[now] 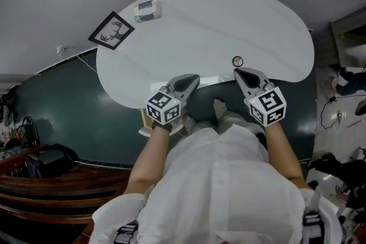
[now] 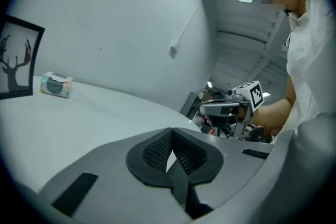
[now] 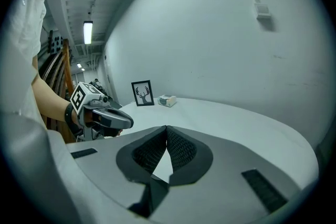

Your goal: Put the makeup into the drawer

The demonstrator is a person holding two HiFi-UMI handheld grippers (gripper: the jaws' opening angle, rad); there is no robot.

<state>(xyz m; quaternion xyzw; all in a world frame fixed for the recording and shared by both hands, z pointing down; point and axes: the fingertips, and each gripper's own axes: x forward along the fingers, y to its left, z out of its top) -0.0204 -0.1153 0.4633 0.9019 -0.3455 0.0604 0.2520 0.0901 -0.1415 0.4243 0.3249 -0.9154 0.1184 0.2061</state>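
Note:
A small round makeup compact with a dark rim lies on the white table near its front edge. My right gripper sits just in front of it, a little to the right, jaws shut and empty; in its own view the pads meet. My left gripper hovers over the front edge further left, also shut on nothing. Each gripper shows in the other's view: the right gripper and the left gripper. A pale wooden piece, perhaps a drawer, pokes out below the table edge under my left wrist.
A black-framed deer picture stands at the far left of the table. A small pastel box lies beside it. A grey wall runs behind the table. Dark wooden furniture stands at the left.

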